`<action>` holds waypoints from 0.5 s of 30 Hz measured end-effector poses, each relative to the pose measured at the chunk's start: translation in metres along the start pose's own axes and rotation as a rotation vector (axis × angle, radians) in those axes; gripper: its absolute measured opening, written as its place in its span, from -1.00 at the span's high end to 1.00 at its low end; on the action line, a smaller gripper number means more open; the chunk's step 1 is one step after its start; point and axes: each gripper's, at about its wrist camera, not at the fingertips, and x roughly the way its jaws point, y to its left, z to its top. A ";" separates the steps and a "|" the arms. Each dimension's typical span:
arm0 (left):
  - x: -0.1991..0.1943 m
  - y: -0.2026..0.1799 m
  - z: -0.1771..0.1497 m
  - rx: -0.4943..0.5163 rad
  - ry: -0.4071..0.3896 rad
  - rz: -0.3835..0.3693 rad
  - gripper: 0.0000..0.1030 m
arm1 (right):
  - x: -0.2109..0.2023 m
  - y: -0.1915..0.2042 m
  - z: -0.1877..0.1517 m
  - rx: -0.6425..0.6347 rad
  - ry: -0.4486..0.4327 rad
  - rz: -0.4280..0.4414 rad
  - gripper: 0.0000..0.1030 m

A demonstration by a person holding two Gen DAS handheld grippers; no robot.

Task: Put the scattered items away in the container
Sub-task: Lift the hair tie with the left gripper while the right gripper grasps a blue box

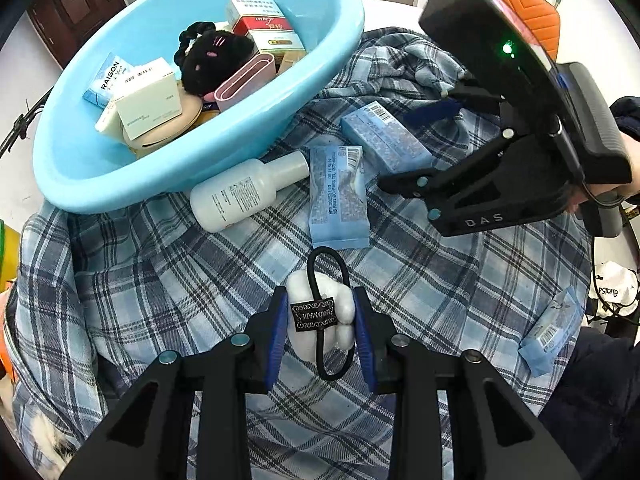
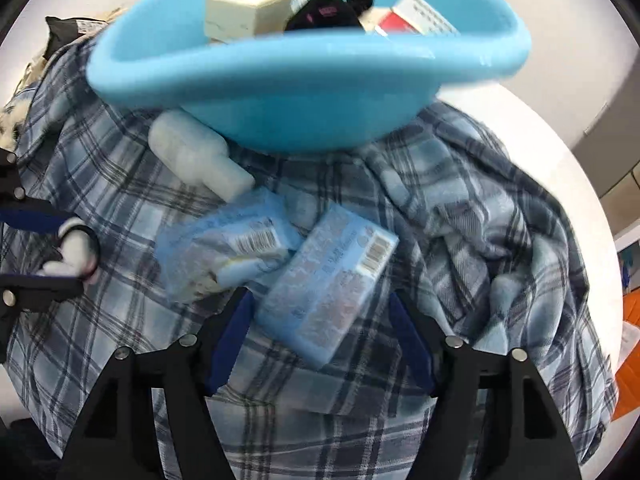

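My left gripper (image 1: 320, 328) is shut on a white fluffy hair tie (image 1: 340, 312) with a black elastic loop and a black tag, just above the plaid cloth (image 1: 180, 280). It also shows at the left edge of the right wrist view, left gripper (image 2: 52, 250) on the hair tie (image 2: 76, 252). My right gripper (image 2: 320, 336) straddles a light blue box (image 2: 328, 292) lying on the cloth, with its jaws apart and thin gaps on both sides; this view is blurred. In the left wrist view the right gripper (image 1: 416, 148) sits over that box (image 1: 384, 136).
The light blue basin (image 1: 120, 184) (image 2: 304, 92) holds several boxes, a black plush and a pink holder. Beside it lie a white bottle (image 1: 240, 196) (image 2: 196, 156) and a blue packet (image 1: 338, 196) (image 2: 224, 252). Another blue packet (image 1: 554, 328) lies near the cloth's right edge.
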 end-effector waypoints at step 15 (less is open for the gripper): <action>-0.005 -0.003 -0.009 -0.001 0.006 -0.008 0.36 | -0.040 -0.024 -0.013 -0.161 0.029 0.090 0.20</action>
